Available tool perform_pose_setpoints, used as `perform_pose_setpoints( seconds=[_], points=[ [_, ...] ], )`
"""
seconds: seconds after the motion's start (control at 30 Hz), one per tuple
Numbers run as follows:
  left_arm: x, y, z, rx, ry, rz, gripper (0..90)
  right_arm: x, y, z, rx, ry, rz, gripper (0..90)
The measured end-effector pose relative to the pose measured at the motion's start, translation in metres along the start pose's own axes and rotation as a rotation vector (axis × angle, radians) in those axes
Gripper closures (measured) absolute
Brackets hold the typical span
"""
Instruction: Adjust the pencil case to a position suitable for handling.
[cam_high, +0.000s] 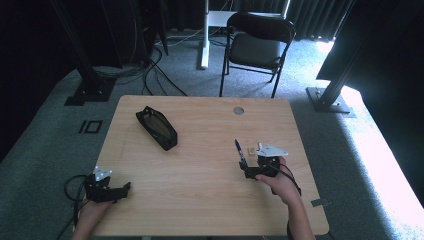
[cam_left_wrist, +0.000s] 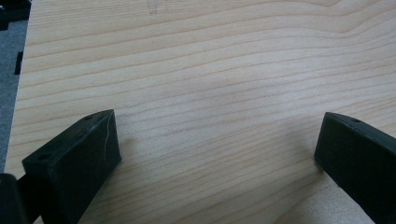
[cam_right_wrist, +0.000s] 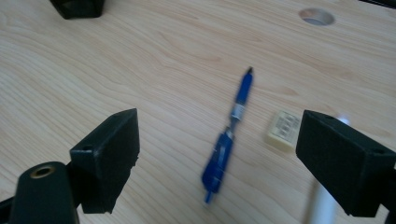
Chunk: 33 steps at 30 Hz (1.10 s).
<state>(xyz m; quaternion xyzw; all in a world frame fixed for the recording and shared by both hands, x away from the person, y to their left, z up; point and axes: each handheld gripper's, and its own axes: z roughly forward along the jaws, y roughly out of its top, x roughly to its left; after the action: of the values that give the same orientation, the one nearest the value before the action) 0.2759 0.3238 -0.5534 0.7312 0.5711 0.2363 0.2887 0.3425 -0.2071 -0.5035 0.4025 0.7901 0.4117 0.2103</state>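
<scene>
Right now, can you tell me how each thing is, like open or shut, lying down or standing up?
Left gripper: open, nothing between its jaws, above bare wood.
Right gripper: open, jaws either side of the pen, not gripping it.
Blue pen: lying flat on the table.
Eraser: lying flat beside the pen.
Black pouch: lying on the table, looks open at the top.
Folding chair: unfolded, standing beyond the table.

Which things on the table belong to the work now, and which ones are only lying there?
In the work:
- blue pen, lying between the open jaws of the right gripper
- small eraser, just beside the pen

Only lying about:
- black pencil case, far across the table
- folding chair, behind the table
</scene>
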Motion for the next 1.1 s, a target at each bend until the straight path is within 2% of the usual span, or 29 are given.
perform_pose_setpoints(
  seconds=[0.87, 1.1],
  points=[
    [0.0, 0.0, 0.0, 0.0, 0.0, 0.0, 0.4, 0.042, 0.031, 0.042, -0.003, 0.088, -0.083, 13.4],
    [0.0, 0.0, 0.0, 0.0, 0.0, 0.0, 0.4, 0.057, 0.042, 0.055, -0.019, 0.109, -0.099, 13.5]
  ],
)
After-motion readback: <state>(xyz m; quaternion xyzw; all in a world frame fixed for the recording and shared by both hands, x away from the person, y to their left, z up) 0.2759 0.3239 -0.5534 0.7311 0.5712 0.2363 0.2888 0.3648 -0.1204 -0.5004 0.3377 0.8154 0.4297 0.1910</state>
